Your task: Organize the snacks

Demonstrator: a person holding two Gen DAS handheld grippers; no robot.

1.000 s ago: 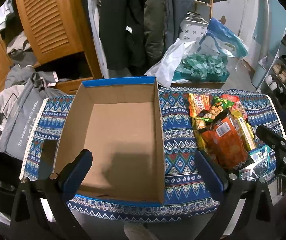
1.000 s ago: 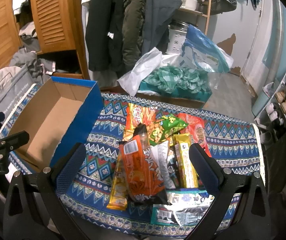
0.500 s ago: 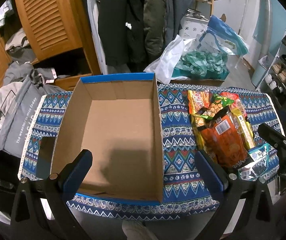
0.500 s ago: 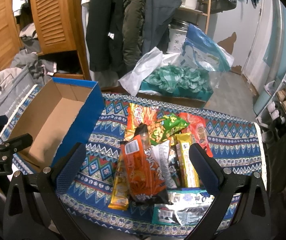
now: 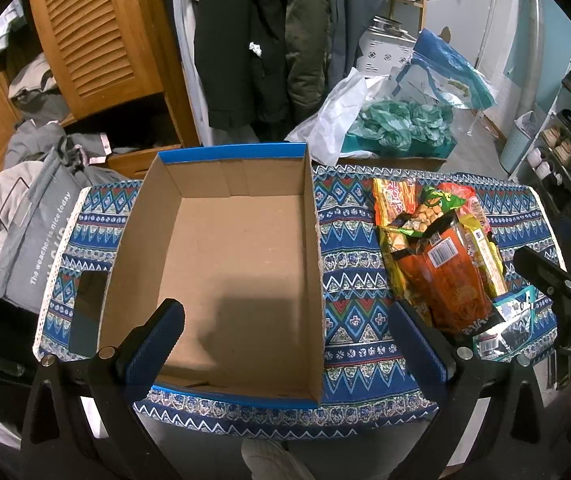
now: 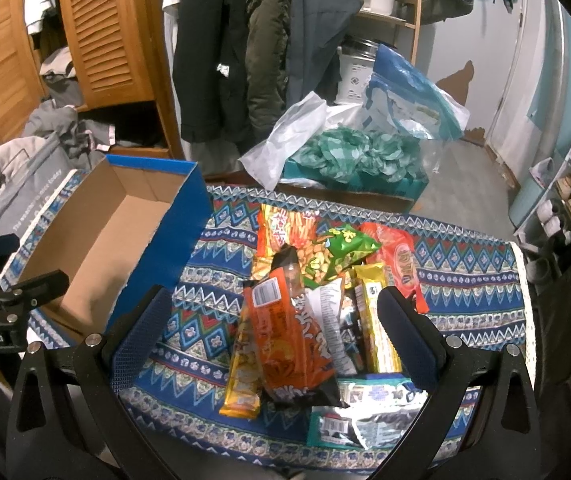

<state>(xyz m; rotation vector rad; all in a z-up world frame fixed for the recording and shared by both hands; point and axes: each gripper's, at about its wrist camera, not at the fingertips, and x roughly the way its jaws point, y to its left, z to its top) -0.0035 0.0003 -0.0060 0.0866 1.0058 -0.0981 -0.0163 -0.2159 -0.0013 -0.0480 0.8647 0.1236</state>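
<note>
An empty cardboard box [image 5: 241,264] with a blue rim stands on the patterned cloth; it also shows in the right wrist view [image 6: 97,240]. A pile of snack packets lies to its right, topped by an orange packet [image 5: 449,276] [image 6: 289,332], with a green nut bag [image 6: 337,252], a yellow bar [image 6: 377,320] and a silver-teal packet [image 6: 361,420]. My left gripper [image 5: 285,340] is open and empty above the box's near edge. My right gripper [image 6: 277,340] is open and empty above the snack pile.
The table with the blue patterned cloth [image 5: 349,272] has a grey bag [image 5: 17,236] at its left. Behind it stand a wooden wardrobe [image 5: 97,40], hanging coats [image 5: 269,32], plastic bags [image 6: 357,152] and a shoe rack [image 5: 565,136] at the right.
Both views have shifted slightly; the box and snacks sit a little lower and closer in the left view. Nothing was grasped or moved.
</note>
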